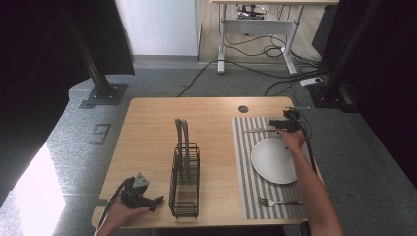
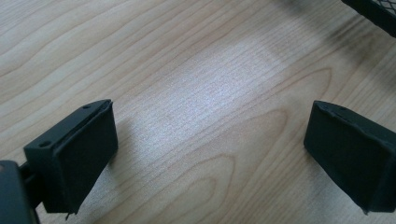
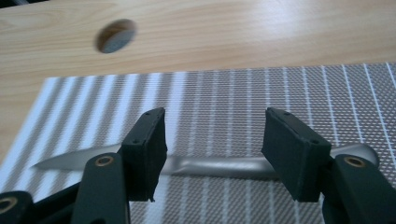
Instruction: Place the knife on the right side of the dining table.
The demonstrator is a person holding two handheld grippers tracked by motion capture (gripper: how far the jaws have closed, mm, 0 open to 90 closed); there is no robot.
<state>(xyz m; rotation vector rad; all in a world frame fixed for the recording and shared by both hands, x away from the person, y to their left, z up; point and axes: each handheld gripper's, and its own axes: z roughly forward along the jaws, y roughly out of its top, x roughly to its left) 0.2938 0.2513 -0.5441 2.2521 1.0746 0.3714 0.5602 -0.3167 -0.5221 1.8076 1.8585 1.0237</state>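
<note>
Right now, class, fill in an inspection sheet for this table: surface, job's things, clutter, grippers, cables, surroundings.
Surface: wooden table with a round hole; striped placemat at right.
Job's things: white plate, fork and knife on the placemat; black wire caddy holding utensils.
Clutter: nothing seen.
Grippers: left gripper open over bare wood; right gripper open, jaws either side of the knife.
Cables: cable trails from the right gripper; more on the floor.
Surroundings: grey carpet, black frame posts, a desk behind.
</note>
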